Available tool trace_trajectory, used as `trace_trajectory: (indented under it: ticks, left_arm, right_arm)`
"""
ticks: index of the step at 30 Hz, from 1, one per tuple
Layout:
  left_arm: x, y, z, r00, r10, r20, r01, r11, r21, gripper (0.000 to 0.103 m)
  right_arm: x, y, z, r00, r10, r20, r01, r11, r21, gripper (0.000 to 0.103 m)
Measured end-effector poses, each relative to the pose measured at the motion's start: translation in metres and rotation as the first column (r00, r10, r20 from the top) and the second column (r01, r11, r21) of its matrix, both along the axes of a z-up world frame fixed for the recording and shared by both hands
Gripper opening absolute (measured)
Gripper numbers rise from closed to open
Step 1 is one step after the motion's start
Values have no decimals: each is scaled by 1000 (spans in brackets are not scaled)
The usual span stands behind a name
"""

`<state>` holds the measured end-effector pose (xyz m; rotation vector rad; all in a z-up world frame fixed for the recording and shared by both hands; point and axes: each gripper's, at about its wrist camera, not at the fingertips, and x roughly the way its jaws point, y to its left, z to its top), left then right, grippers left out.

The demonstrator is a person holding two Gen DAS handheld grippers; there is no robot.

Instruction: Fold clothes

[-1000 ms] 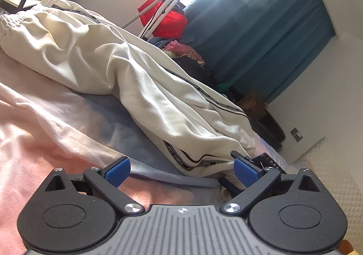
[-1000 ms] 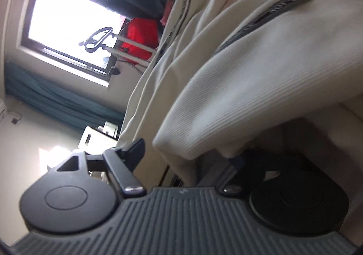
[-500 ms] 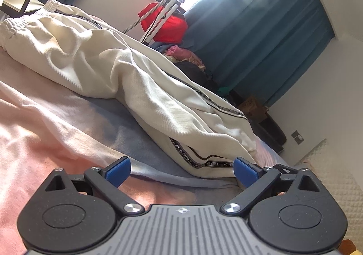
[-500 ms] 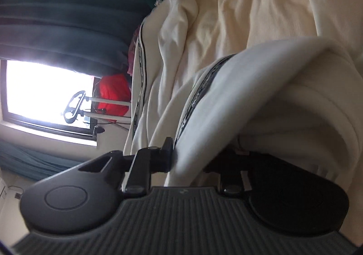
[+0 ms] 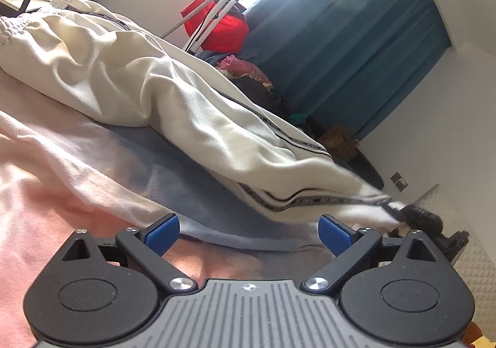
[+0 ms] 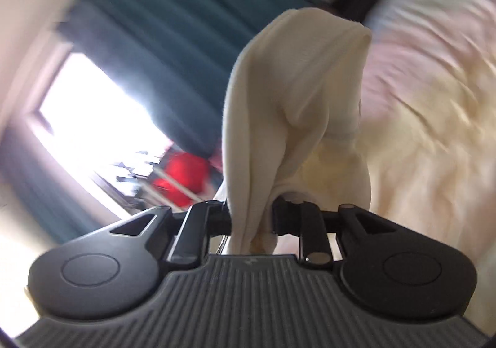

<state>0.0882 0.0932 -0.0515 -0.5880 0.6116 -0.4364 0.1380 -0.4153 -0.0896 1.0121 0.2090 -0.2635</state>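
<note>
Jaws: right gripper (image 6: 251, 221) clamped on cream track pants (image 5: 173, 106) hem; left gripper (image 5: 248, 233) apart, empty. Fabric soft, floppy; grip waistband at 10 o'clock.

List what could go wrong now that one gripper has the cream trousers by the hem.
1. The right gripper pinches only a narrow bunch of the cream trousers; the cloth may slip out.
2. The left gripper is open and holds nothing, so a pull may drag the whole garment across the blanket.
</note>
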Motion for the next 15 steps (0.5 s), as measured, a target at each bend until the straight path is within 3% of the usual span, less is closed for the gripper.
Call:
trace_trajectory:
  ticks: [3,5,7,9,15]
  left_arm:
    - [0,0,2,1000,-9,2,9,1000,-18,97]
    - [0,0,3,1000,-11,4,11,1000,-18,97]
    - [0,0,2,1000,-10,-2,10,1000,-20,97]
    - [2,-1,2,1000,-10,-11,10,1000,-26,97]
    - [2,-1,2,1000,-17,-24,16,999,-38,97]
  right_arm:
    - [-5,-12,-36,988,-3,-152,33,981,191,26]
    - [-9,-12,-41,992,32,-122,0,969,248,42]
    - [-18,-7,-36,997,57,-60,-40,967,253,89]
    - [-30,-1,-30,998,52,-36,-42,967,252,92]
    - [-46,27,-42,973,198,-117,-138,909,393,92]
